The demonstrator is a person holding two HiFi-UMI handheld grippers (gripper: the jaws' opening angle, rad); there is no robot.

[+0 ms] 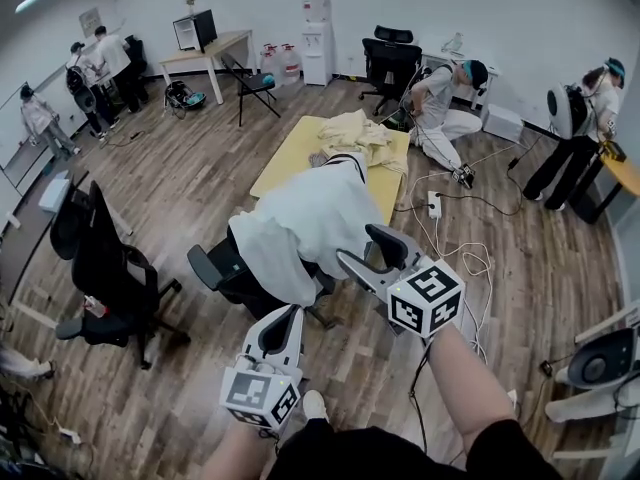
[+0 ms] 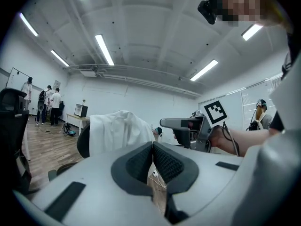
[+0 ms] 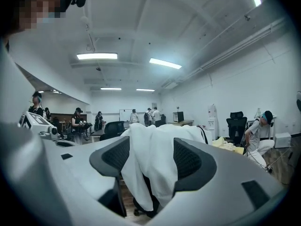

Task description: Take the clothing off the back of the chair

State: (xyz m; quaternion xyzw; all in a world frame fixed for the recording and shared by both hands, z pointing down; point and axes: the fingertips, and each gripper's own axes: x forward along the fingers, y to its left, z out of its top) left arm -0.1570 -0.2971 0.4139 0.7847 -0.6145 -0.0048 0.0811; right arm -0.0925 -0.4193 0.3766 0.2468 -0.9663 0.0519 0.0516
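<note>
Head view overhead, facing steeply down, both gripper views low, level, close in, all three sharing the clothing (image 1: 310, 218) on the chair (image 1: 212, 266).

Place: an open, sparsely furnished office room.
Seating: black swivel office chairs. The draped chair (image 1: 218, 268) stands mid-room, a second chair (image 1: 105, 268) is to its left, and a third chair (image 1: 390, 63) is far beyond it by the wall.
Furnishings: beyond the draped chair, a desk (image 1: 215, 48) with a monitor (image 1: 195, 30), and a water dispenser (image 1: 317, 33) against the white wall.
Floor: wood planks (image 1: 170, 188); a power strip (image 1: 434, 206) and loose cables lie right of the draped chair.
Ceiling: long strip lights (image 2: 104, 48).
People: several, around the room's edges, well apart from the draped chair.
</note>
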